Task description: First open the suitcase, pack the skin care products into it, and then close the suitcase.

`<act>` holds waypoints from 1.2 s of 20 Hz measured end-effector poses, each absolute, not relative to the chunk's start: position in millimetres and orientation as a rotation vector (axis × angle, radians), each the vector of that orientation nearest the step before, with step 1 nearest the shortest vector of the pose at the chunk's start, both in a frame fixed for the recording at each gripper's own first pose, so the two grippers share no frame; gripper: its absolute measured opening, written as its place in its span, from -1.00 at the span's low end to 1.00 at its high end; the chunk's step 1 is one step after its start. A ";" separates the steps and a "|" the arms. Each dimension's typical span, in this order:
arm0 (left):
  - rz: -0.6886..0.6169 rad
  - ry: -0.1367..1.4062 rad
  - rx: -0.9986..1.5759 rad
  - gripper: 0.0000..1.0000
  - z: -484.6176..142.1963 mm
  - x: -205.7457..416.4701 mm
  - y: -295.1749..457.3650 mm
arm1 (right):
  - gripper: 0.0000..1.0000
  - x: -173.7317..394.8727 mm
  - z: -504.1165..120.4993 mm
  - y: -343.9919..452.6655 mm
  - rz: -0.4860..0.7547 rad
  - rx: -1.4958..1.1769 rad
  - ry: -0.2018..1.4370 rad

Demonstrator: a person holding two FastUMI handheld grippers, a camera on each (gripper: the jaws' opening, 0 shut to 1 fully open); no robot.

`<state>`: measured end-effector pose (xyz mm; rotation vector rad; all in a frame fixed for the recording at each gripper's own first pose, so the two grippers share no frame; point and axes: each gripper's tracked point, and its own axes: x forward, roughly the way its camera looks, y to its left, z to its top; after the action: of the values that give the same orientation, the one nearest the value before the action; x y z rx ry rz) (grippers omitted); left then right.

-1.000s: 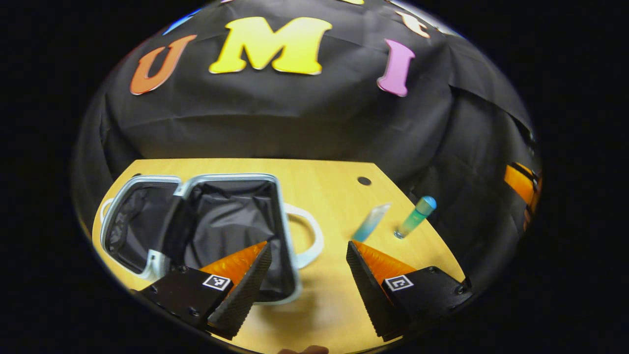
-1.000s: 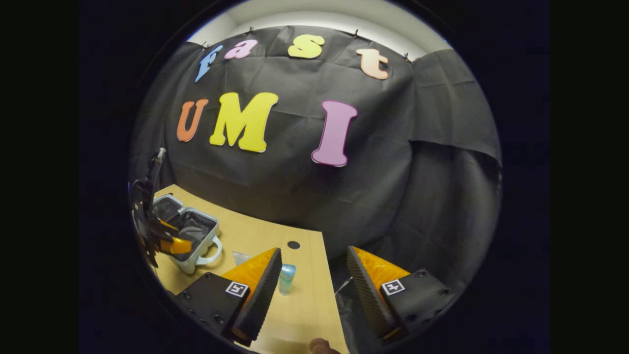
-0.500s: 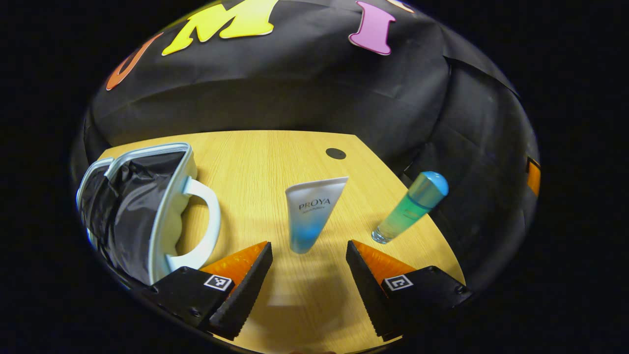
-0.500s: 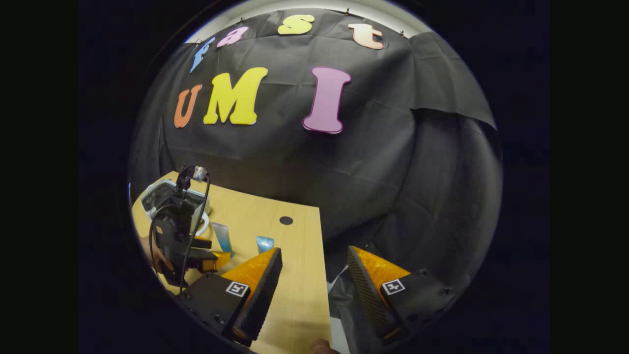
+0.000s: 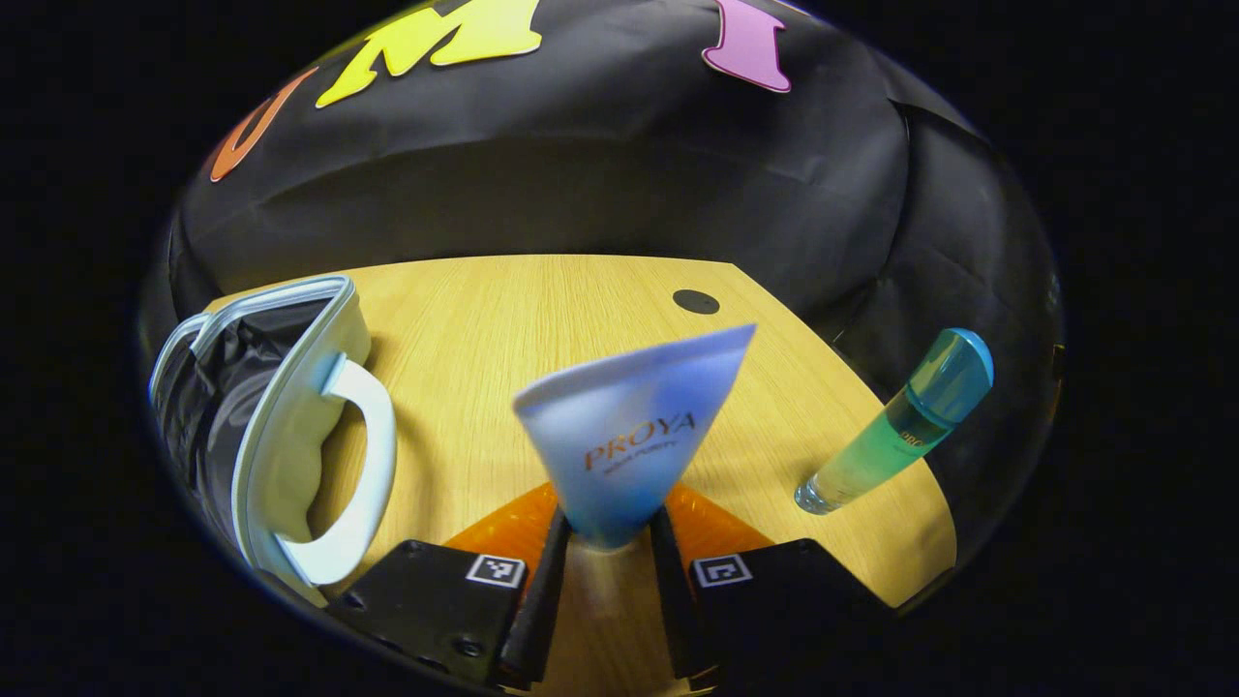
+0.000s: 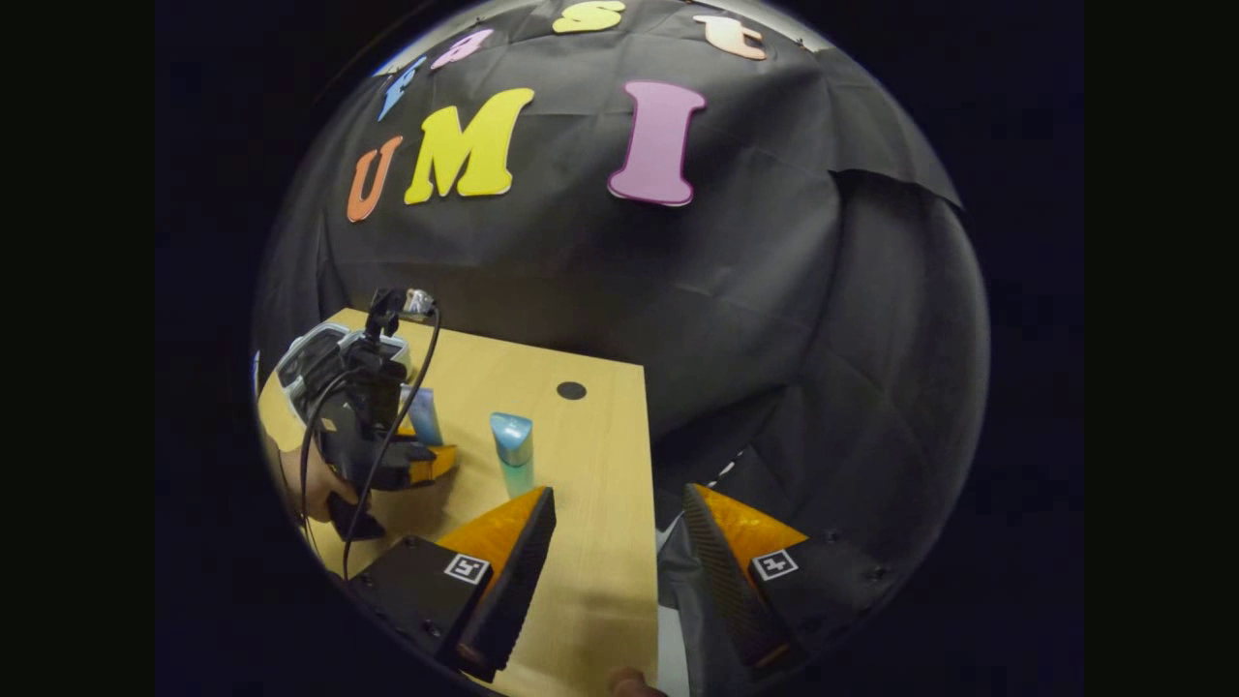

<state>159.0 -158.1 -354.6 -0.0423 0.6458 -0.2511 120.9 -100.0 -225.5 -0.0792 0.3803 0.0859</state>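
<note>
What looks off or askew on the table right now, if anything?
Nothing stands out. The suitcase lies open, the green bottle stands upright with no spill, and the left gripper pinches the tube at its narrow end.

Left gripper view: low, close over table (image 5: 542, 310). Right gripper view: farther, right edge; both share table.
</note>
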 end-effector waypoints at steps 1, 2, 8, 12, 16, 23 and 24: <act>-0.251 0.645 -0.038 -0.07 -354.6 158.9 -157.2 | 0.58 122.8 -227.1 -95.7 0.097 -0.076 0.382; -0.260 0.648 -0.041 -0.07 -352.5 155.8 -158.5 | 0.59 125.4 -227.9 -90.5 0.108 -0.072 0.384; -0.271 0.597 -0.034 -0.10 -302.2 133.3 -149.2 | 0.58 142.0 -238.5 -45.7 0.217 -0.023 0.390; -0.229 0.589 -0.059 -0.10 -268.8 101.0 -124.1 | 0.58 172.3 -260.9 -20.3 0.227 -0.025 0.414; -0.162 0.572 -0.082 -0.11 -239.5 68.8 -81.8 | 0.59 208.1 -286.1 -5.2 0.196 -0.007 0.450; -0.024 0.584 -0.075 -0.10 -223.3 50.2 10.5 | 0.05 222.5 -316.5 4.2 0.132 -0.018 0.519; -0.003 0.590 -0.086 -0.10 -223.1 50.9 22.8 | -0.09 222.3 -315.8 5.7 0.126 -0.019 0.519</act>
<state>50.9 22.8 -223.1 -0.0860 0.5896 -0.0029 222.3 5.7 -315.8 -0.0191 0.5193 0.1261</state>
